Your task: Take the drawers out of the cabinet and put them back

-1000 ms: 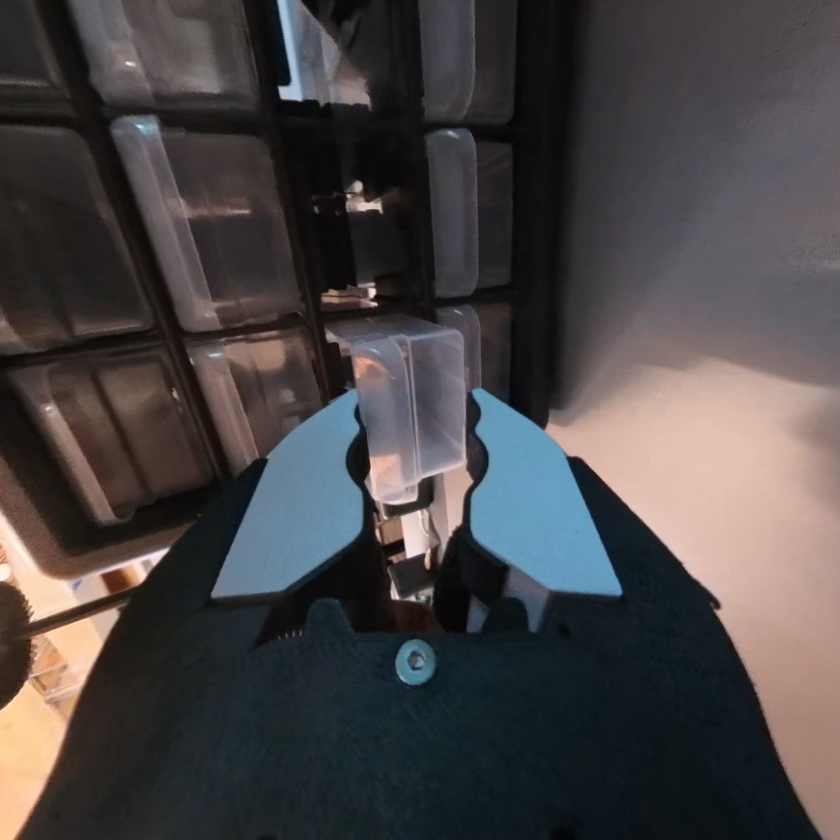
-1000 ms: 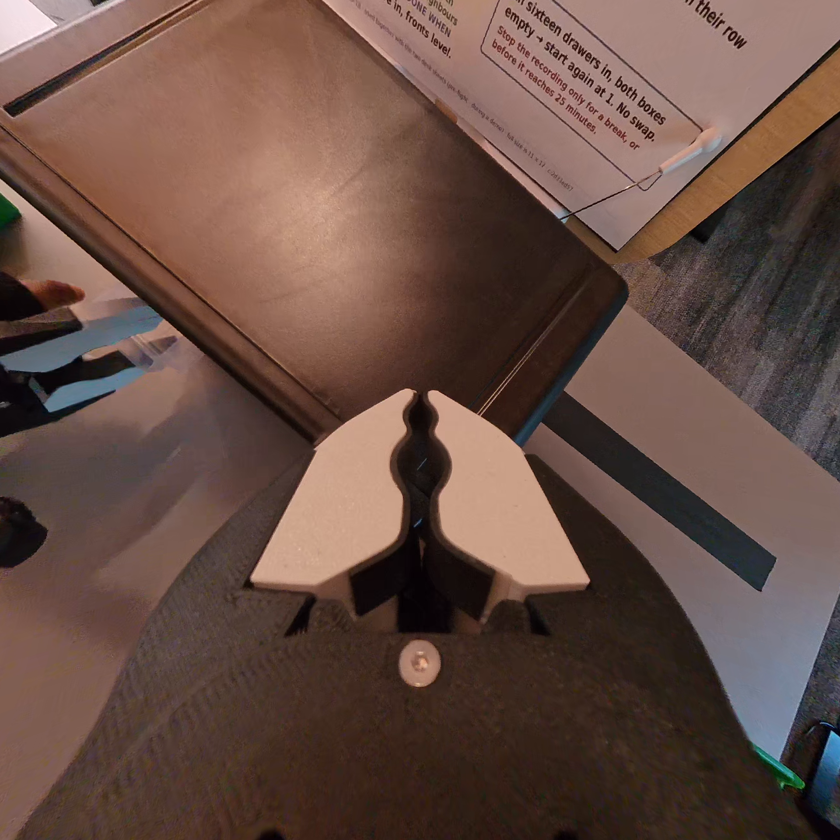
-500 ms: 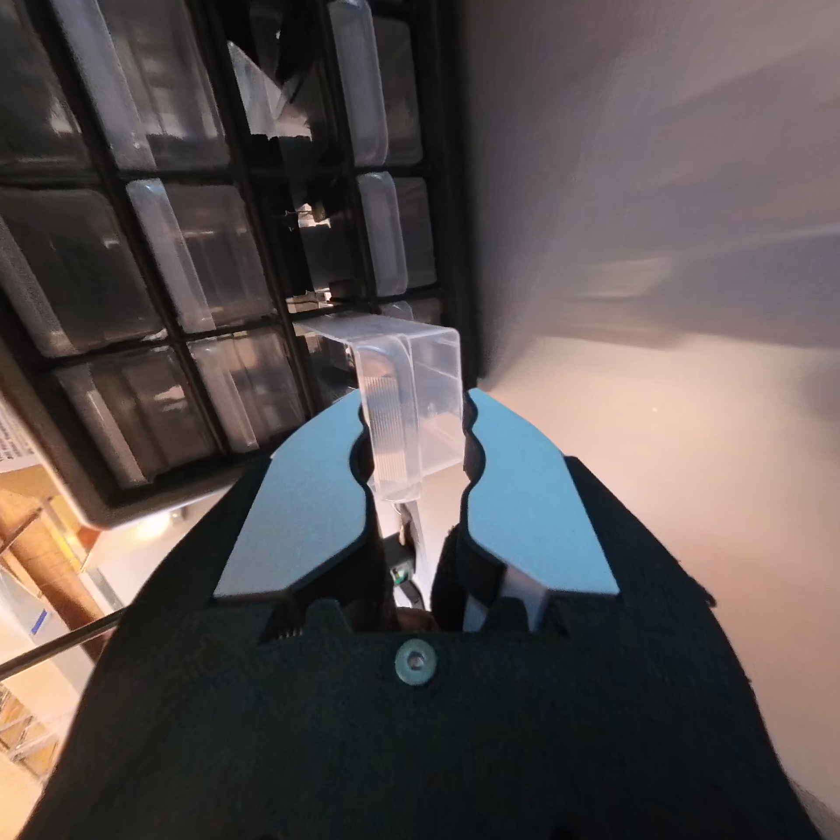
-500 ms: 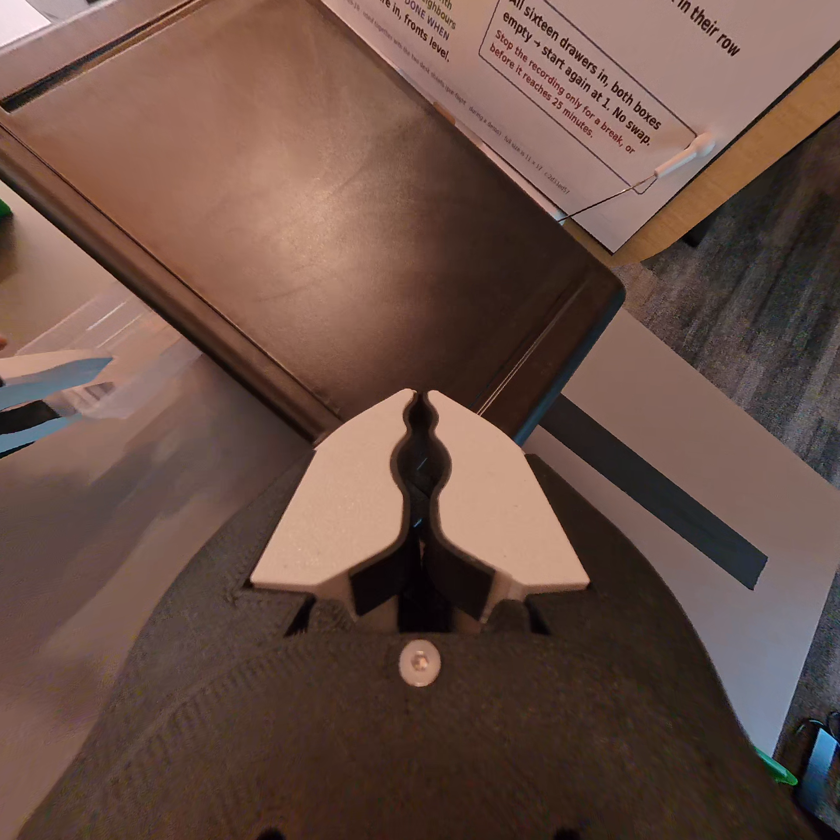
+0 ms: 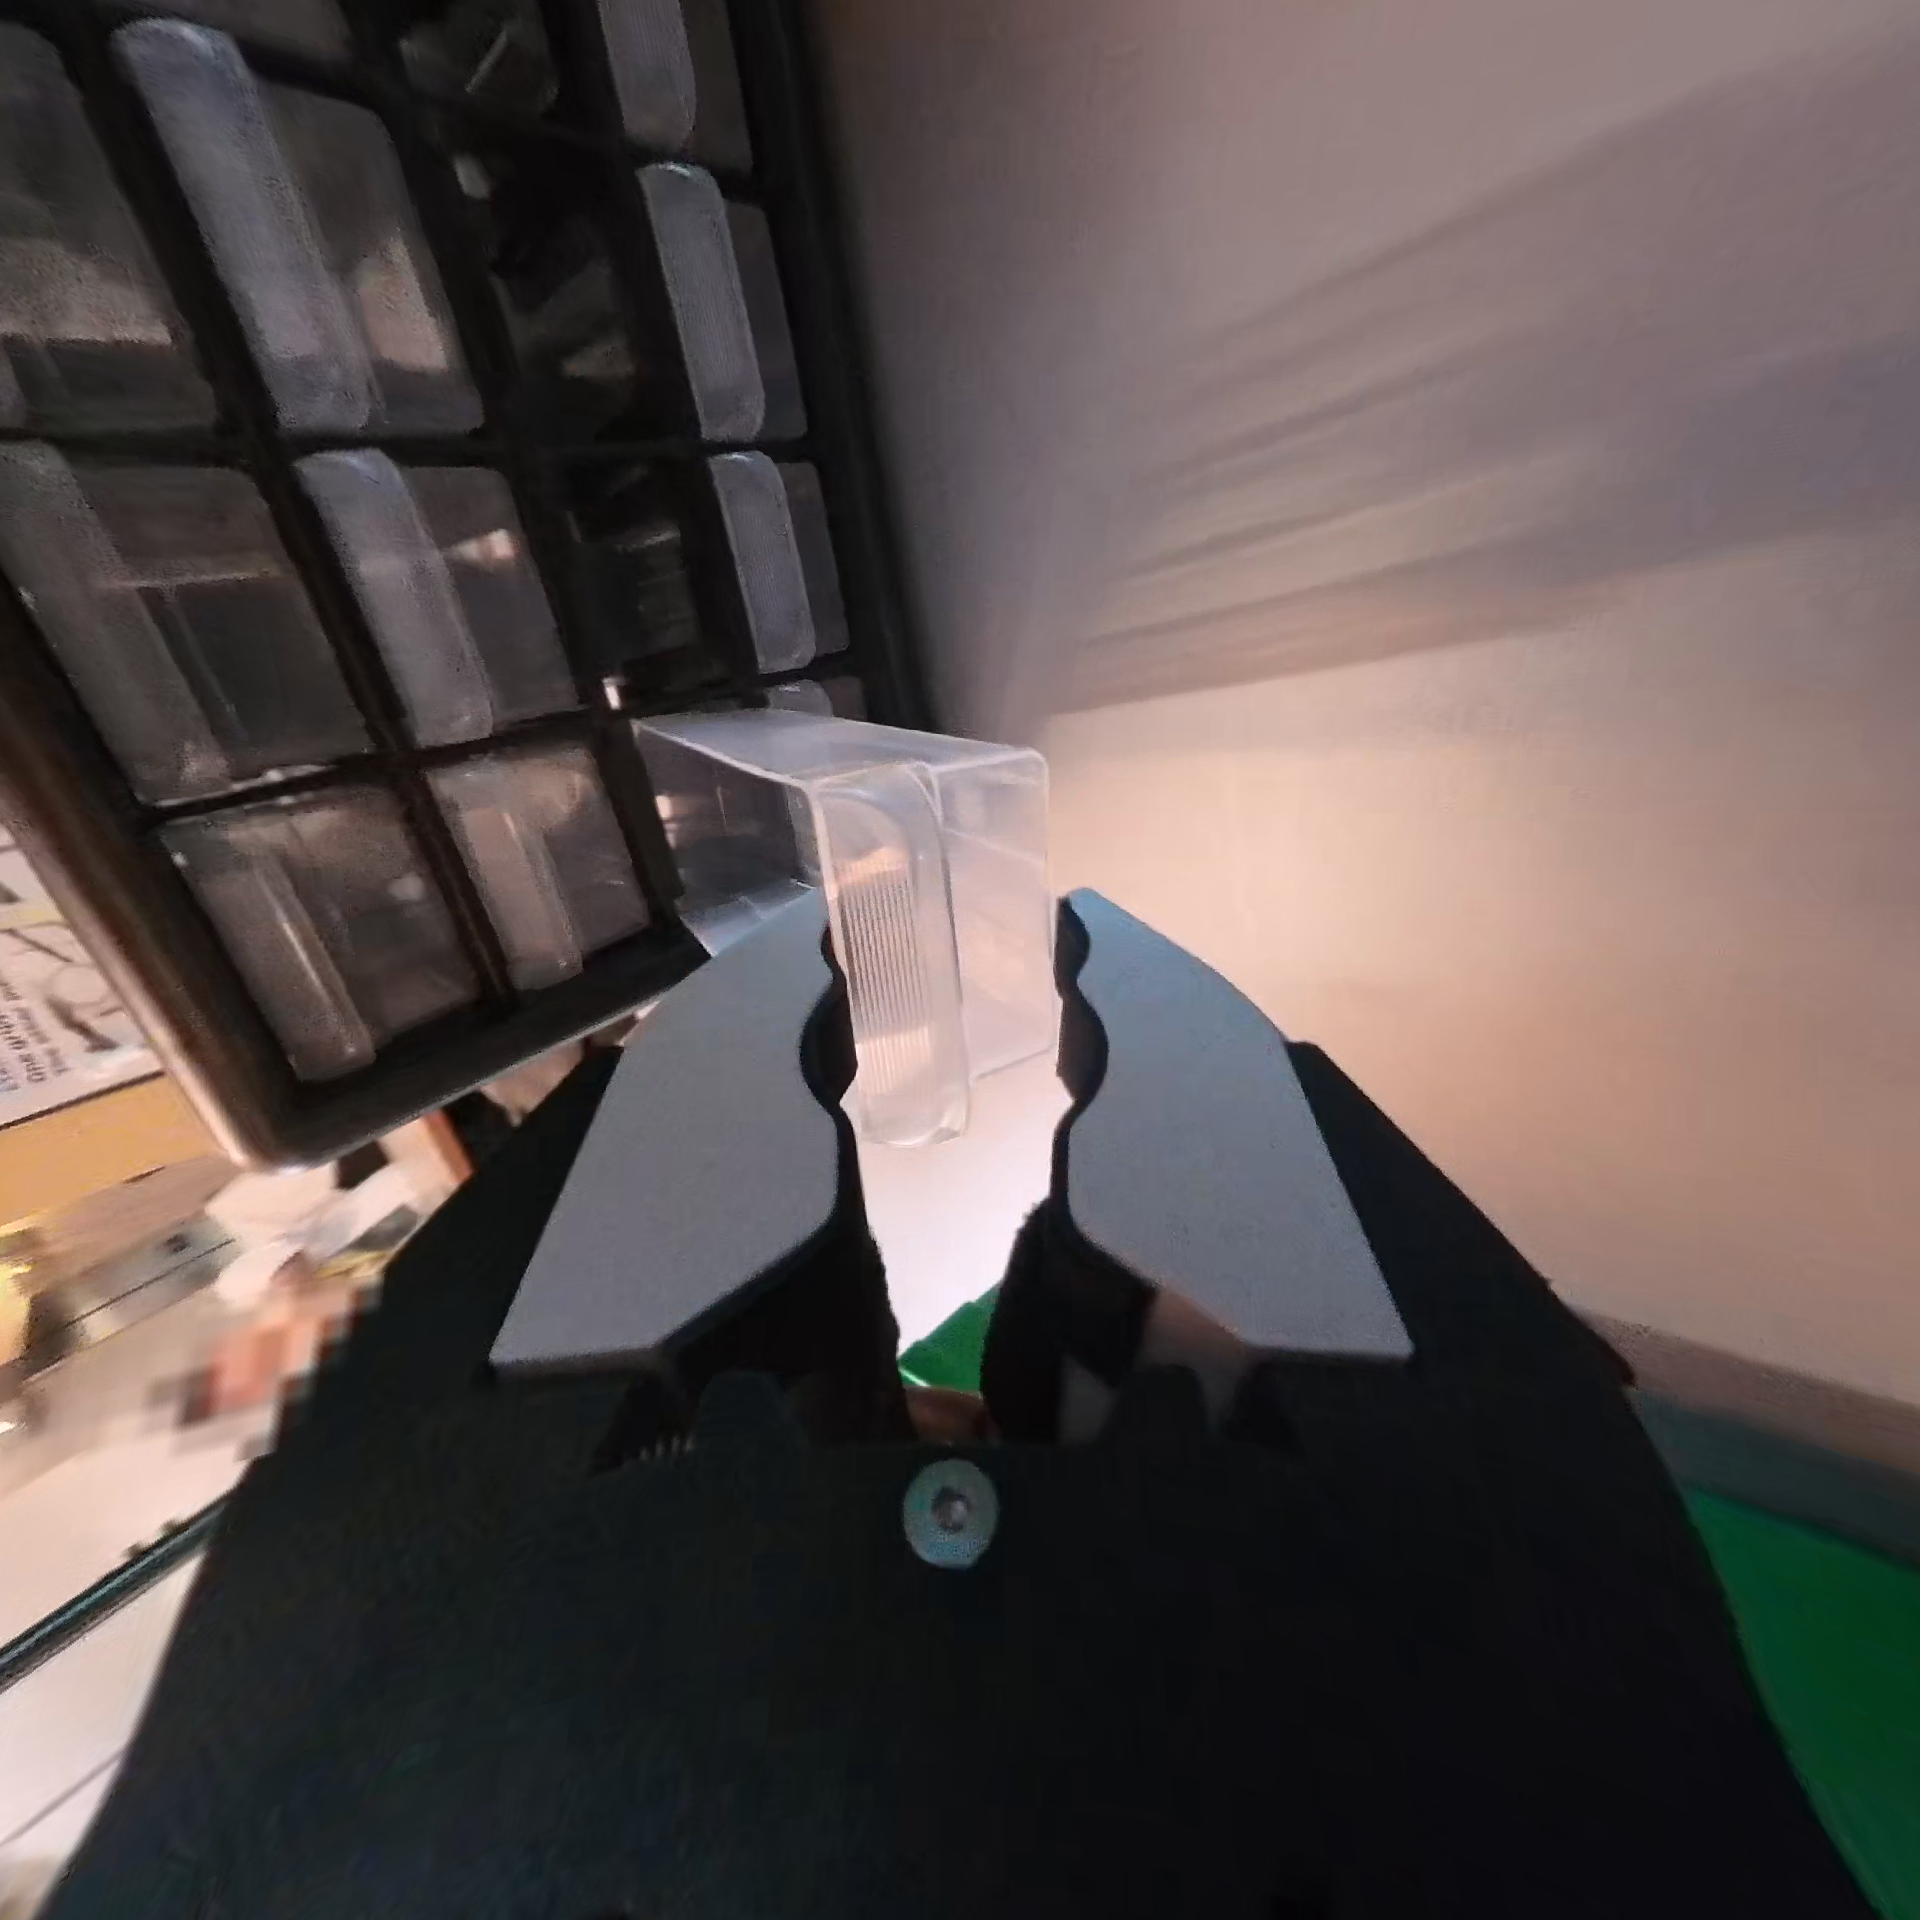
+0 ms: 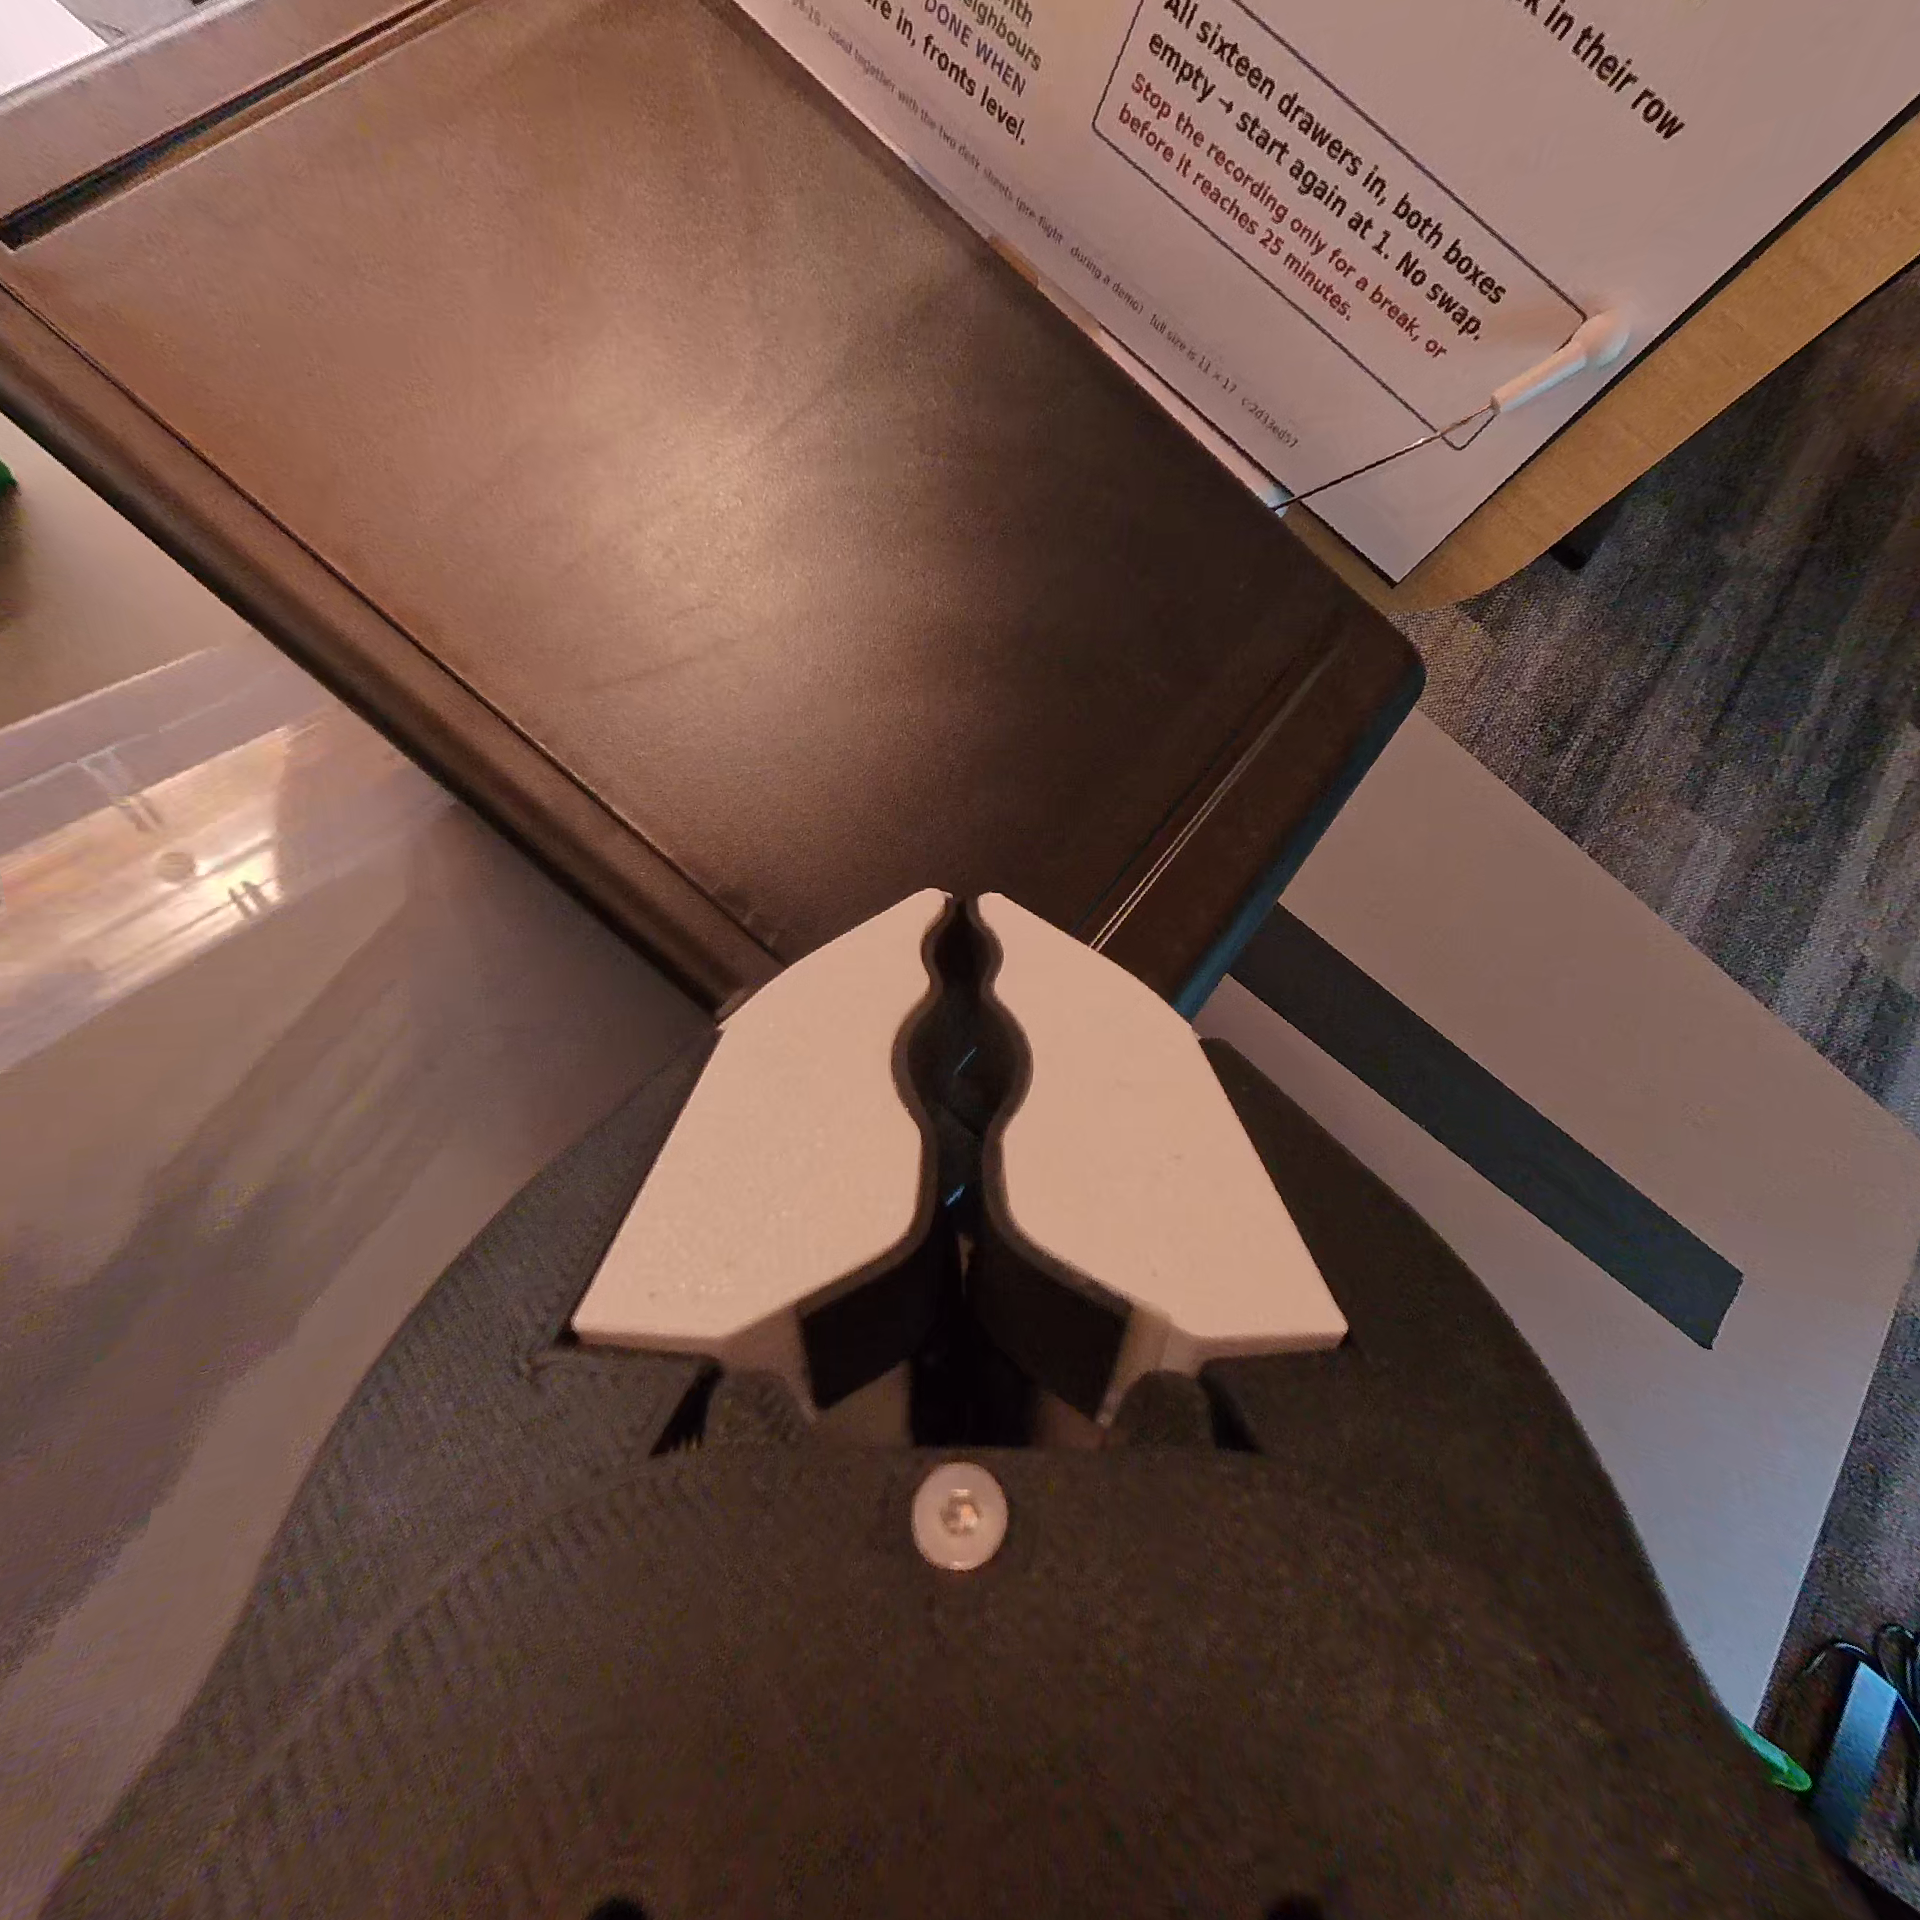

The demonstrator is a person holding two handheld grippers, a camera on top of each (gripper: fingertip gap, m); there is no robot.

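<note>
The dark cabinet fills the left wrist view, its grid holding clear drawers. One clear drawer sticks out of the bottom row, its front between the left gripper, whose jaws grasp it. A printed white sheet lies behind. The right gripper is clenched on nothing over the cabinet's top.

The cabinet runs off the left and top edges of the left wrist view, its closed drawers smeared by motion blur (contents unreadable). The clear drawer hides its rear end behind the frame. A printed sheet is cropped at the top.
</note>
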